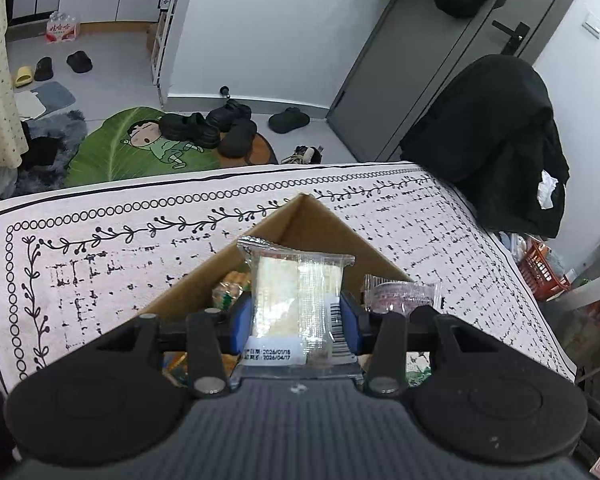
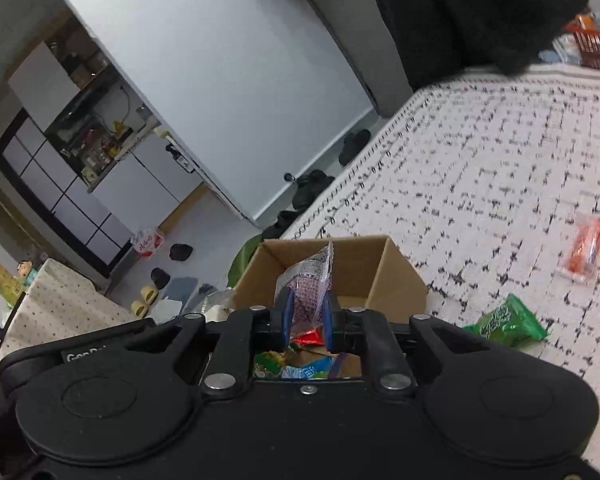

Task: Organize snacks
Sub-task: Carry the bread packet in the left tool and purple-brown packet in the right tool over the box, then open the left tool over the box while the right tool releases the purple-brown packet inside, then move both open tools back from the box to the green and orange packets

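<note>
Left wrist view: left claw [image 1: 296,320] clamped on clear-wrapped pale snack [image 1: 296,292], above cardboard box [image 1: 308,220]. Right claw [image 2: 306,320] clamped on purple packet [image 2: 306,284], over same box. Both light, crinkly, slippery; likely crushable, so pinch mid-body.

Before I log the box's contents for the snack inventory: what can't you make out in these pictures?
- Box contents: both views, mostly hidden behind the grippers.
- Pale packet brand, left wrist view: clear wrapper, only dates legible.
- Purple packet print, right wrist view: crumpled, blurred.
- Orange packet and green packet: motion blur.
</note>
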{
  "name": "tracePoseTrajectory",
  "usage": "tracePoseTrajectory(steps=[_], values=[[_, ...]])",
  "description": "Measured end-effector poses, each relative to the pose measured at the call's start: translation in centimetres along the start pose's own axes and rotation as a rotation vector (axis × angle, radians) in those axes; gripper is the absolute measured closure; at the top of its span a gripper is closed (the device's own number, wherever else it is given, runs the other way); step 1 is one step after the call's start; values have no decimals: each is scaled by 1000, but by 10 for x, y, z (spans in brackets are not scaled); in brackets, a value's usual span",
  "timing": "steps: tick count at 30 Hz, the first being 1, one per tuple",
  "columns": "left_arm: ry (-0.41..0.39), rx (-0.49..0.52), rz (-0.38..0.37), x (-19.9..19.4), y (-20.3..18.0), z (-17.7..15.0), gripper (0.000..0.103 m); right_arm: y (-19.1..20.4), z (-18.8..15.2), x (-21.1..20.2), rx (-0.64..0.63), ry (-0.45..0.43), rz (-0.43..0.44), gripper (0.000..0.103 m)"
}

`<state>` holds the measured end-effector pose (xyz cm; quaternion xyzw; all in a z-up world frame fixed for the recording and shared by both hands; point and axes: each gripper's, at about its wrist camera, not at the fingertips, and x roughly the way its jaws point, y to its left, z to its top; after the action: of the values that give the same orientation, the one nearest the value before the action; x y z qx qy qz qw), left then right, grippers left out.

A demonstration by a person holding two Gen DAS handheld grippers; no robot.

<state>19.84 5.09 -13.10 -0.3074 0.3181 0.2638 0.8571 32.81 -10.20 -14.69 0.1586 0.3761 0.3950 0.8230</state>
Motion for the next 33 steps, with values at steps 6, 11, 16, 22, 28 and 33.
tracePoseTrajectory(steps=[6, 11, 16, 22, 28, 33], values=[[14, 7, 4, 9, 4, 6, 58, -4, 0, -4, 11, -19, -13, 84], [24, 16, -2, 17, 4, 9, 58, -8, -3, -4, 12, -7, -54, 83], [38, 14, -10, 22, 3, 11, 58, -10, -4, -6, 3, -7, -89, 68], [33, 22, -38, 22, -4, 12, 52, -16, -2, -11, 5, -10, -109, 59], [45, 20, -9, 21, -7, 10, 34, -23, -1, -21, 14, -5, -138, 53], [58, 31, 11, 17, -11, 7, 24, -29, -1, -28, 26, 5, -171, 43]])
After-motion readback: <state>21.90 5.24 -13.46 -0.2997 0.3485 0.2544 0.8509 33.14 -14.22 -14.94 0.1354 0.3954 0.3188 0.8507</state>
